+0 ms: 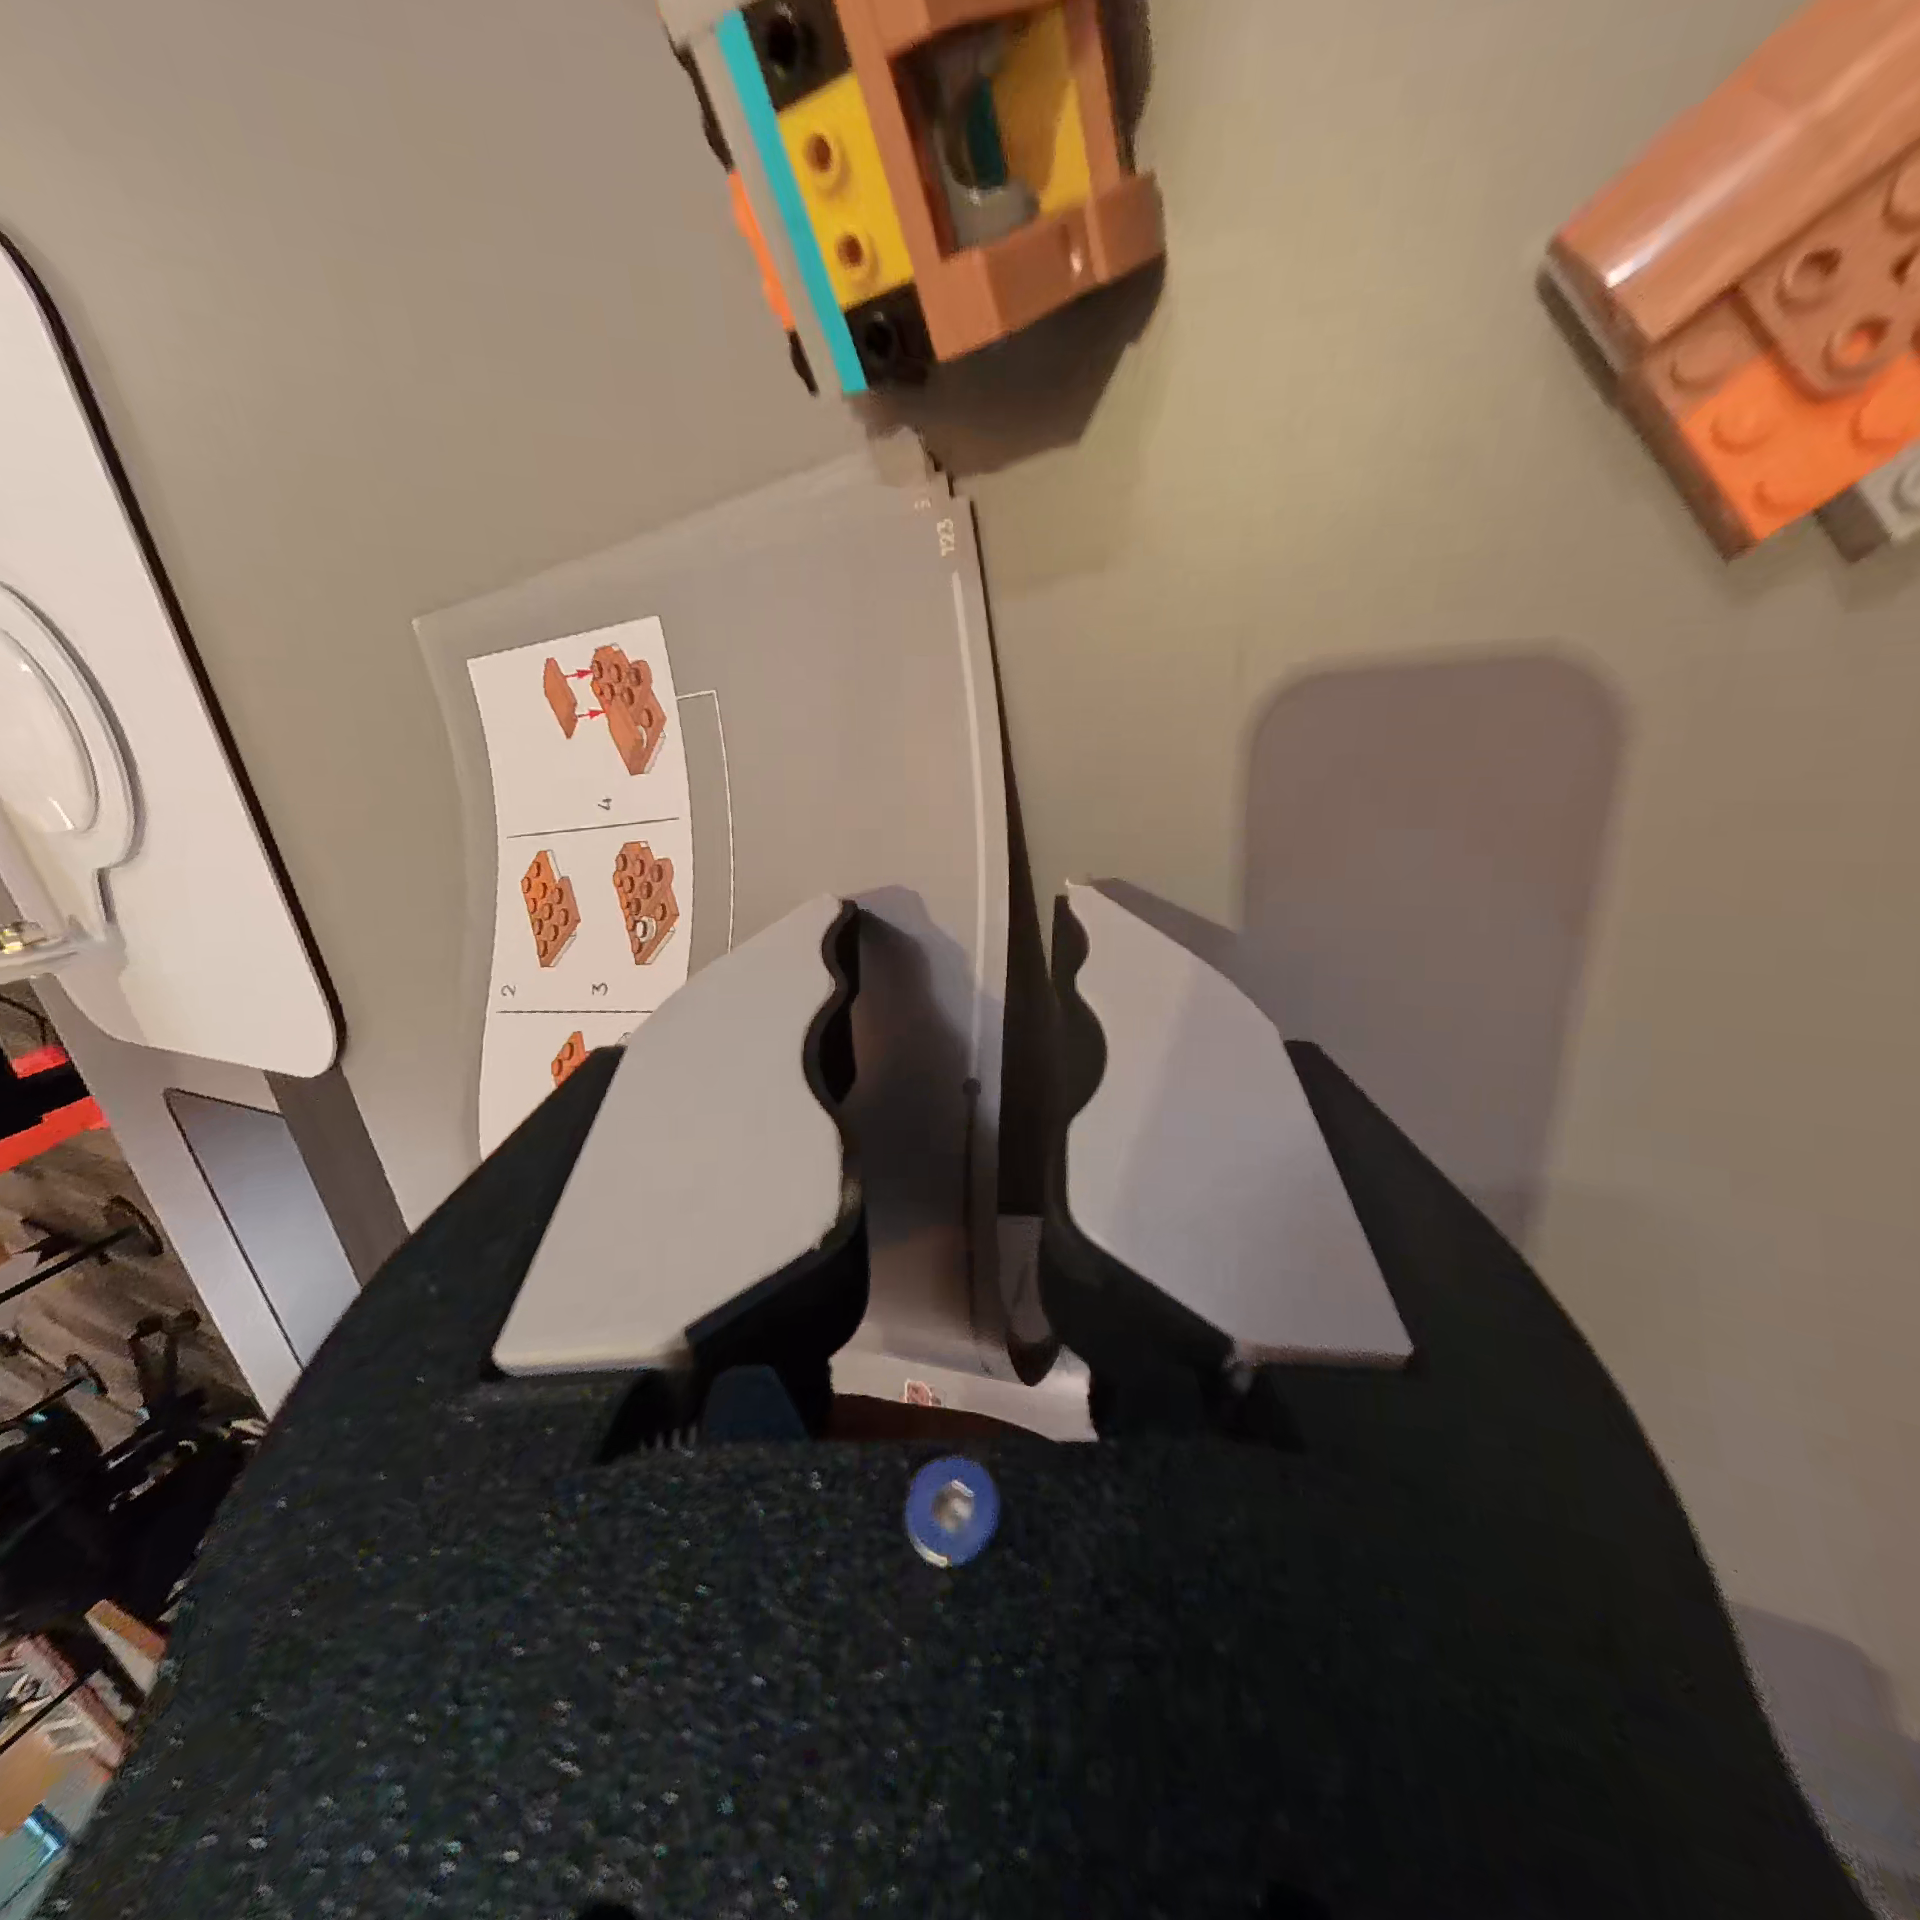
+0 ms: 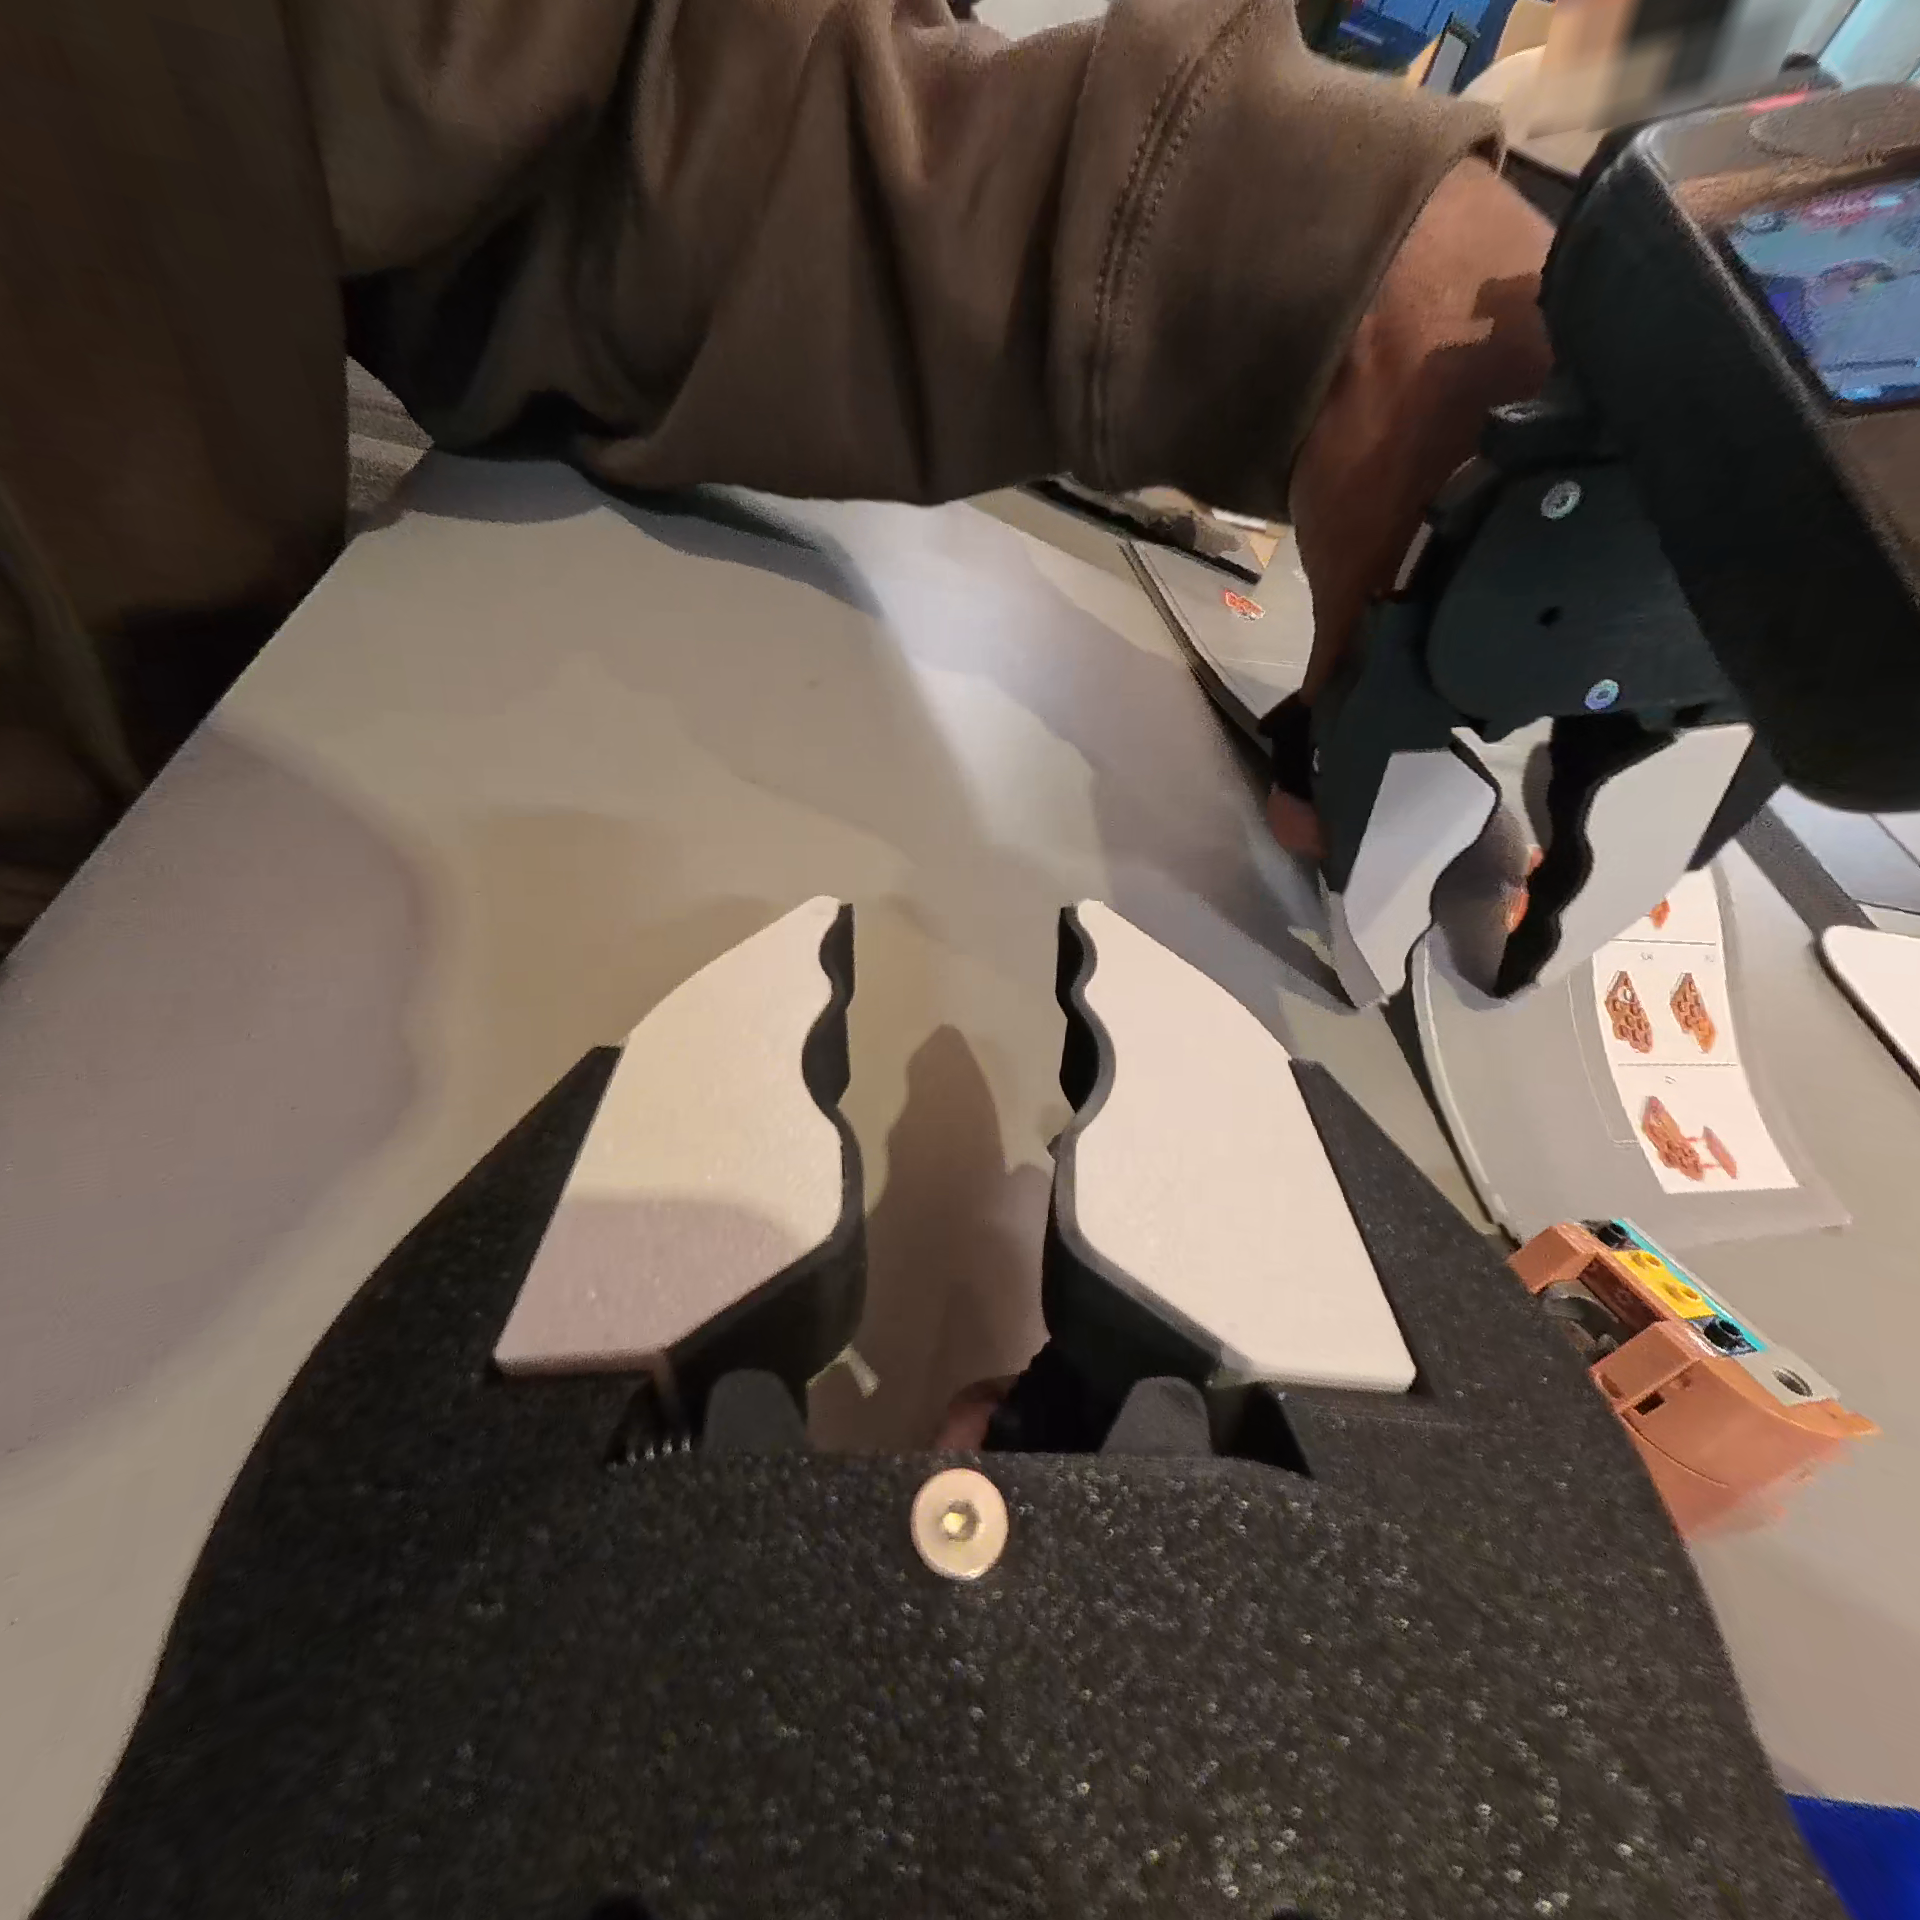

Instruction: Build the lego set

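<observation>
My left gripper (image 1: 956,904) is open over the instruction booklet (image 1: 790,644). A lifted page stands edge-on between its jaws, and I cannot tell if a finger touches it. A brown-framed lego build (image 1: 935,187) with yellow, black and teal bricks lies just beyond the booklet. A second brown and orange build (image 1: 1766,343) lies far right. My right gripper (image 2: 956,914) is open and empty above bare table. Its view shows the left gripper (image 2: 1439,987) at the right on the booklet (image 2: 1538,1164), with the framed build (image 2: 1673,1340) nearer.
A white board (image 1: 177,644) lies at the left of the grey table (image 1: 1351,582), and its corner also shows in the right wrist view (image 2: 1881,987). A person's brown sleeve (image 2: 727,260) stretches across the far side of the table (image 2: 520,779).
</observation>
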Tool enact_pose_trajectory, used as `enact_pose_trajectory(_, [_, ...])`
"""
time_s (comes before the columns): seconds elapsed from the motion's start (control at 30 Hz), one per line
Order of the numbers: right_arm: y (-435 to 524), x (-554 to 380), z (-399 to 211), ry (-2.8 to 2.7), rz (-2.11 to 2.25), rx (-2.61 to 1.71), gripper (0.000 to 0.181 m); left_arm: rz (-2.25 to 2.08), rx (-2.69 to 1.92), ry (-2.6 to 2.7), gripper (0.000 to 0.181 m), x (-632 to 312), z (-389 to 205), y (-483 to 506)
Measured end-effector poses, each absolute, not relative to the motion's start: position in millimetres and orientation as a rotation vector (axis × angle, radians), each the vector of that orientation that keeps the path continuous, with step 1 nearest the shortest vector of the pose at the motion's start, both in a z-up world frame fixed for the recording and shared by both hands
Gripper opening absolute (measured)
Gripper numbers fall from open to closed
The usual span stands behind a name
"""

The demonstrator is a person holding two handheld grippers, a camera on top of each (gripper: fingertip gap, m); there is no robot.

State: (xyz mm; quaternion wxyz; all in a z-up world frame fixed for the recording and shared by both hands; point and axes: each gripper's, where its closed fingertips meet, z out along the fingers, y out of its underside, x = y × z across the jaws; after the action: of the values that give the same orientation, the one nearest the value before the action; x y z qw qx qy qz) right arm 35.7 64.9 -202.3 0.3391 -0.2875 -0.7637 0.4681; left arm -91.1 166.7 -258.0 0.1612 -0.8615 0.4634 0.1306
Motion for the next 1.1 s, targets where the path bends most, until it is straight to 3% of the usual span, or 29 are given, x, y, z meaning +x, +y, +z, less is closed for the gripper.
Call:
enact_pose_trajectory(0.6, [66, 35, -205, -1.996, 1.175, -0.743, 0.038, 0.567, -2.445, 1.153, 0.038, -133, -223, 130])
enact_pose_trajectory(1.1, [66, 35, -208, -2.008, 1.151, -0.741, 0.038, 0.451, -2.307, 0.762, 0.04, -153, -206, 108])
